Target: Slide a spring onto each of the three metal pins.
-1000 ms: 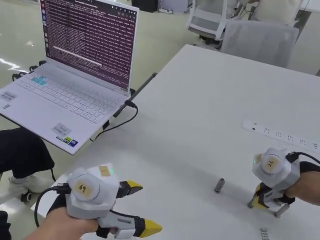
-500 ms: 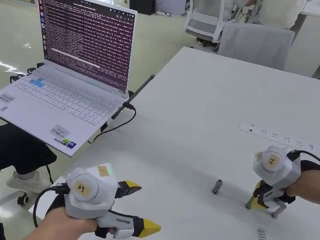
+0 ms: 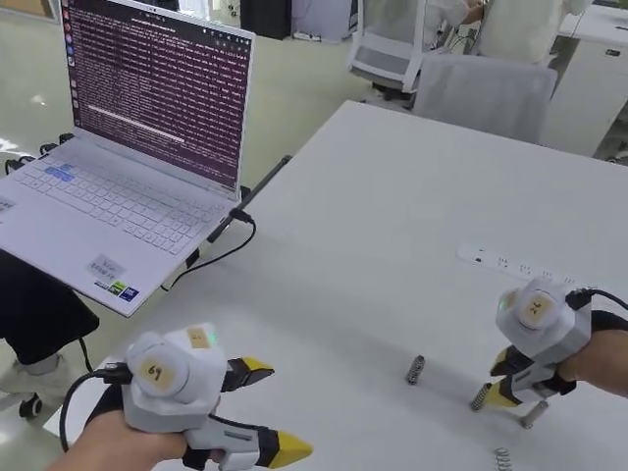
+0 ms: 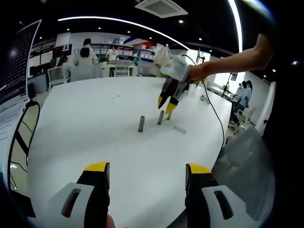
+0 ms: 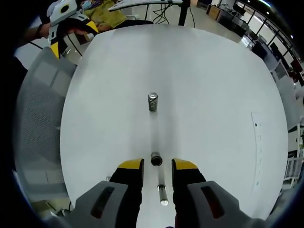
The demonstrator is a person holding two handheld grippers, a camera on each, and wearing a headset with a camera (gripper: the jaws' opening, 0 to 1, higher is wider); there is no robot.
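An upright pin wearing a spring [image 3: 415,369] [image 5: 152,101] [image 4: 141,123] stands on the white table [image 3: 392,216]. To its right, a second spring-covered pin [image 3: 480,396] [image 5: 156,159] [image 4: 160,117] stands just ahead of my right gripper [image 3: 501,378] [image 5: 156,166], whose jaws are a little apart and touch nothing. A bare metal pin [image 3: 533,412] [image 5: 162,190] sits between those jaws, under the gripper. Beside them a loose spring [image 3: 502,457] [image 4: 179,128] lies flat. My left gripper [image 3: 273,409] [image 4: 147,171] hovers open and empty near the table's front left.
An open laptop [image 3: 137,147] sits off the table's left edge, its cable [image 3: 221,245] running along that edge. A white power strip [image 3: 520,267] lies at the right. A grey chair [image 3: 481,93] stands behind the far edge.
The head camera has shifted a little. Both grippers, the pins and the springs keep about the same places.
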